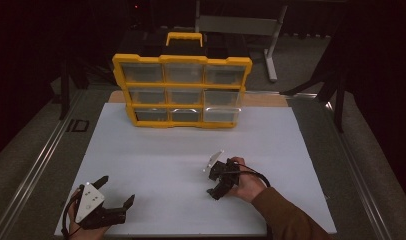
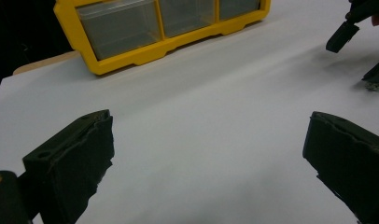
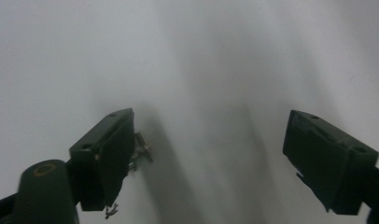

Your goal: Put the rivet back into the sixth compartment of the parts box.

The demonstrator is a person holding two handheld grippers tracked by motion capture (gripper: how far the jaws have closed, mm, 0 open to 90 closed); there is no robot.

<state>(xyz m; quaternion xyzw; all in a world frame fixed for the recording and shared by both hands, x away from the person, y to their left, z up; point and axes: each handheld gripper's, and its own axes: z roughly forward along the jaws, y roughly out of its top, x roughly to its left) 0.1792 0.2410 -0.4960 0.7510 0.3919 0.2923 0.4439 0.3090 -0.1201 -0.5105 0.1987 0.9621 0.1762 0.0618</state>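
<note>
Your right claw [image 1: 217, 181], at lower centre-right of the high view, points down at the white bench [image 1: 156, 150] with its jaws spread wide and nothing between them. In the right gripper view a small cluster of metal parts [image 3: 140, 151], perhaps screws, though too small to name with certainty, lies on the bench just beside the inner face of the jaw at the frame's left, touching it or nearly so; a further scrap [image 3: 111, 211] shows below that jaw.

Your left claw [image 1: 115, 196], at the lower left of the high view, is likewise wide and empty, resting low over the bench well apart from the parts. In the left gripper view the right claw [image 2: 360, 51] appears at the upper right edge, with the parts [image 2: 375, 87] on the bench beneath it.

The yellow drawer case [image 1: 181, 90] stands upright at the far side of the bench, upper centre of the high view, all its clear drawers seemingly shut.

The step in hand looks to be the approach for picking up the parts. The next move calls for shifting the right claw sideways so the cluster sits midway between the jaws, lowering to the bench, then closing gently; such small pieces may skid or slip out.
</note>
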